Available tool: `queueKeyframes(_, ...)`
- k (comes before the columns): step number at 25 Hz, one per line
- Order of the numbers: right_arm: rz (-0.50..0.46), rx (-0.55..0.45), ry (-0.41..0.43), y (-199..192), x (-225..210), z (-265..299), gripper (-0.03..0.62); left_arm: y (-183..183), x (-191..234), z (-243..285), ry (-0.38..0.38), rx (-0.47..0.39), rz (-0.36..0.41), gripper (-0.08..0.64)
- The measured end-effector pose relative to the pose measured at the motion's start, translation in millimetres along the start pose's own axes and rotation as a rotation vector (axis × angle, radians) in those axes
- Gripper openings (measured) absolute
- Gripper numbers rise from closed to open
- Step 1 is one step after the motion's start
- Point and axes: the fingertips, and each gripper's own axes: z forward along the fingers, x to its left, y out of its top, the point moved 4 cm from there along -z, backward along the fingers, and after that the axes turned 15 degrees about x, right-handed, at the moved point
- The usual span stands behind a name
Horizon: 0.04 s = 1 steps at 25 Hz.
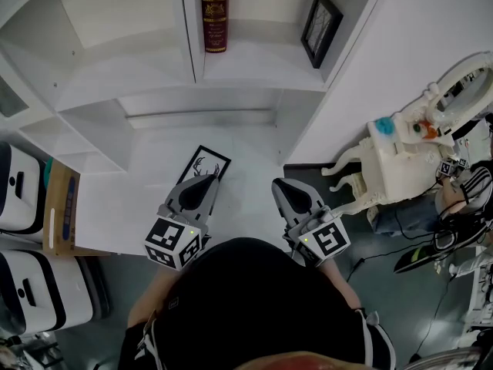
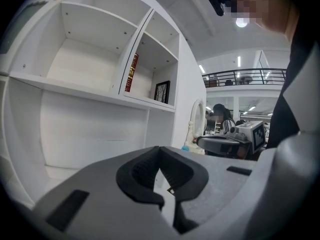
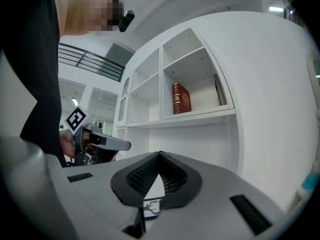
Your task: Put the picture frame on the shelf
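A black picture frame [image 1: 204,166] with a deer drawing lies flat on the white lower ledge [image 1: 146,183] of the shelf unit. My left gripper [image 1: 205,183] hovers over the frame's near end, jaws shut and empty; in its own view the left gripper [image 2: 160,148] faces the shelf. My right gripper [image 1: 282,185] is held to the right of the frame, also shut and empty. In the right gripper view, the right gripper [image 3: 160,154] is closed, and a corner of the frame [image 3: 151,207] shows below its jaws. A second black frame [image 1: 320,28] stands in the upper right compartment.
A red book [image 1: 214,12] stands in the same upper compartment. The upper left compartment [image 1: 115,21] holds nothing. A white ornate toy chair [image 1: 385,160] stands at the right, with a seated person [image 1: 466,191] behind it. A cardboard box [image 1: 62,206] and white bins [image 1: 19,187] are on the left.
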Motion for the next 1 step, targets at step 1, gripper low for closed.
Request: queueKeyframes(1,-0.001,0.0,0.0,-0.1,0.1,0.1,0.018,0.8,0.0,0.0,0.0,-0.001,0.002,0.008)
